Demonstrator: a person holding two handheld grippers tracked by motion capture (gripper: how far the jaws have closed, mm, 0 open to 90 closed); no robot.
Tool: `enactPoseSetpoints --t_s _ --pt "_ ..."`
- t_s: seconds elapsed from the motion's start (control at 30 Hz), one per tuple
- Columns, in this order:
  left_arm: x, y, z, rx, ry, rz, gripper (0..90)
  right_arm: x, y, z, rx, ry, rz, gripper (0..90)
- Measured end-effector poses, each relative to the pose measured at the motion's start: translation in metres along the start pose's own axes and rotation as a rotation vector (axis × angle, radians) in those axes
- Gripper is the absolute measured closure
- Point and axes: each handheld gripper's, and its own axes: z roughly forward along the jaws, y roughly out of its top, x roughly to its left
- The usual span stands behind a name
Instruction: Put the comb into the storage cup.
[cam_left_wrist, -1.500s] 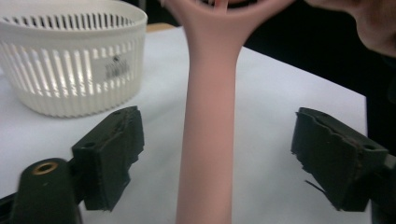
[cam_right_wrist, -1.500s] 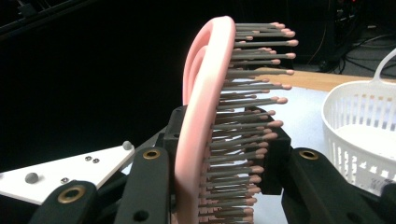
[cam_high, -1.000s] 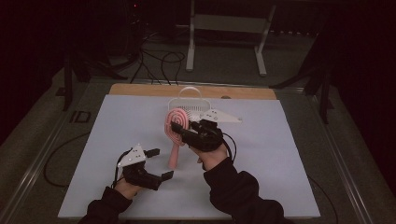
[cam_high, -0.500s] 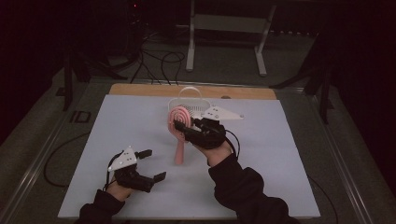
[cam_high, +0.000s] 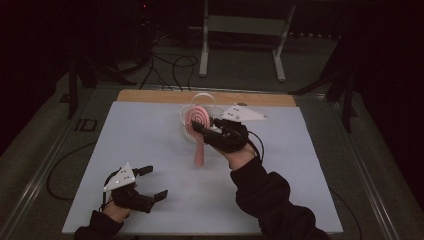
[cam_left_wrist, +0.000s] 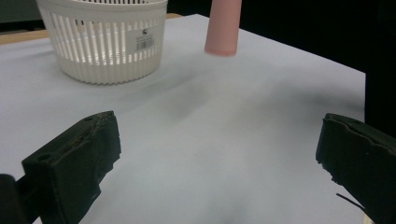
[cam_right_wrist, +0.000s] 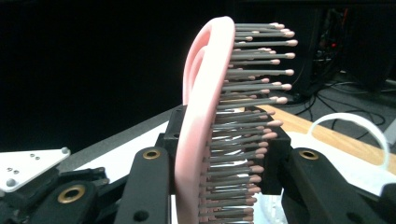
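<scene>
A pink hairbrush (cam_high: 199, 150) with a spiral-patterned round head stands upright above the pale table sheet, handle end down. My right gripper (cam_high: 200, 129) is shut on the hairbrush just below its head; in the right gripper view the hairbrush (cam_right_wrist: 201, 126) and its grey bristles sit between the jaws of my right gripper (cam_right_wrist: 217, 179). A white slatted basket (cam_high: 189, 133) stands right behind the brush. My left gripper (cam_high: 156, 182) rests open near the front left of the sheet, well apart from the handle. In the left gripper view my left gripper (cam_left_wrist: 217, 158) holds nothing, with the basket (cam_left_wrist: 105, 42) and handle tip (cam_left_wrist: 223, 32) ahead.
The pale sheet (cam_high: 300, 200) covers most of the table, with a wooden strip (cam_high: 150, 96) along its far edge. Cables (cam_high: 165, 65) and a metal stand (cam_high: 242, 25) lie on the floor beyond. The room around is dark.
My left gripper has drawn back to the left and front, away from the brush handle. The right gripper has stayed shut on the brush near the basket.
</scene>
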Motion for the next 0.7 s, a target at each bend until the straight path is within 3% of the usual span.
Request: enactPoseSetpoints --t_s 0.47,0.7 --pt "0.004 -0.007 -0.015 0.0 0.032 0.014 0.0 -0.015 0.027 -0.012 -0.043 -0.05 -0.051 64.4" --pt "0.007 -0.011 -0.019 -0.002 0.026 0.017 0.0 -0.023 0.037 -0.015 -0.064 -0.07 -0.07 64.4"
